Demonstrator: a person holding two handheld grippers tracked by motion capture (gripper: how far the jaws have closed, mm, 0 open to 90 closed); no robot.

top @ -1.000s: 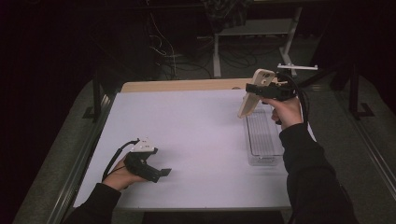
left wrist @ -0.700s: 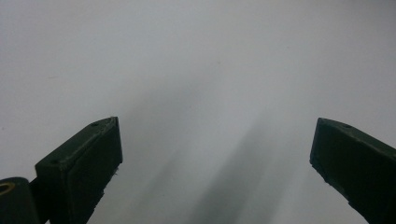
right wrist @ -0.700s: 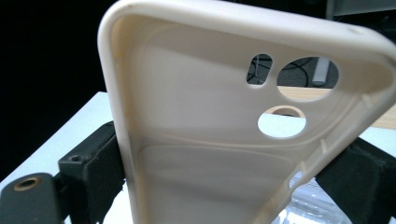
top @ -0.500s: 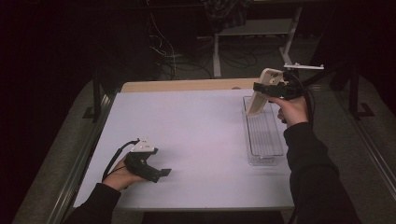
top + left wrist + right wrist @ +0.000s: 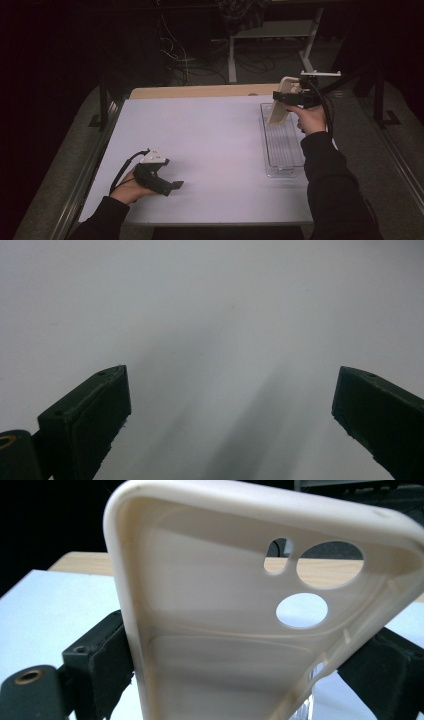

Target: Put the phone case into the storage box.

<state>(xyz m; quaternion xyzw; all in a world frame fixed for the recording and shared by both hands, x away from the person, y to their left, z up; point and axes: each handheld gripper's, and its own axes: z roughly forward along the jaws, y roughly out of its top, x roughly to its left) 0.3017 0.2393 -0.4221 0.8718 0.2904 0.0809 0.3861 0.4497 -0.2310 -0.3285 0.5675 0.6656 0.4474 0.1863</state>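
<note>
Plainly, the right claw (image 5: 235,670) grips an unmarked cream phone case (image 5: 240,605).

White table (image 5: 215,135), wooden board (image 5: 200,91) behind

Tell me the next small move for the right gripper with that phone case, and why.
Probably carry the phone case left, away from the clear tray, toward the bare white table. The right gripper grips it by both edges, raised above the tray's far end. The left gripper rests open near the table's front, so it may be waiting for the case.
</note>
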